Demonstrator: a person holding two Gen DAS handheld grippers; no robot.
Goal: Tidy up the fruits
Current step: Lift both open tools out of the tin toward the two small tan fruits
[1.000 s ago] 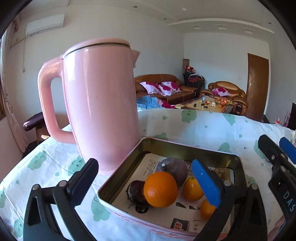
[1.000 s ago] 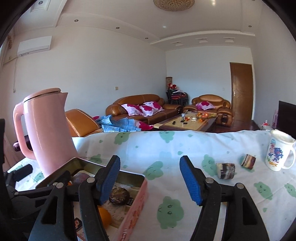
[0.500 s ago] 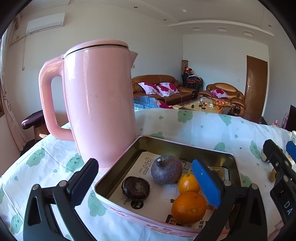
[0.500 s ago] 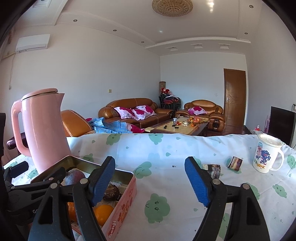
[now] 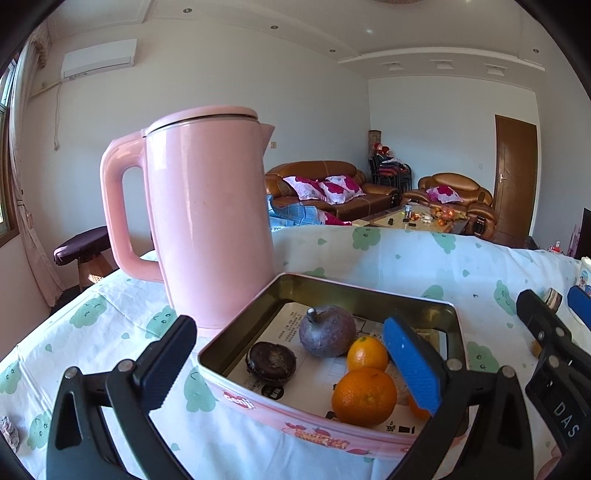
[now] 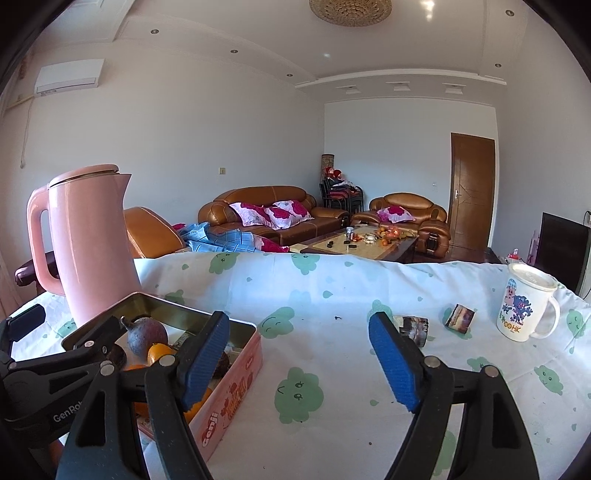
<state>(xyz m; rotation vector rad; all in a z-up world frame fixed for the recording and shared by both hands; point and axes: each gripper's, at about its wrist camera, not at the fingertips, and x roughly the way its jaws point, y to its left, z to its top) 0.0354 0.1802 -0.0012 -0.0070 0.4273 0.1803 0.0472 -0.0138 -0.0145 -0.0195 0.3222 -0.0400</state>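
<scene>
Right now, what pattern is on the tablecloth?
The tablecloth is white with green smiling clouds and small green drops, clearest in the right wrist view.

A home's living room: brown leather sofas (image 6: 273, 218) with floral cushions, a cluttered coffee table (image 6: 364, 245), a wall air conditioner (image 6: 68, 77), a wooden door (image 6: 472, 192), a ceiling lamp (image 6: 351, 9).

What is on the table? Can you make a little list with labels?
tin: pink tin on the clouded tablecloth
fruit in tin: two oranges, purple round fruit, dark wrinkled fruit
behind tin: pink kettle
far side: cartoon mug
left gripper: open, empty
right gripper: open, empty
</scene>
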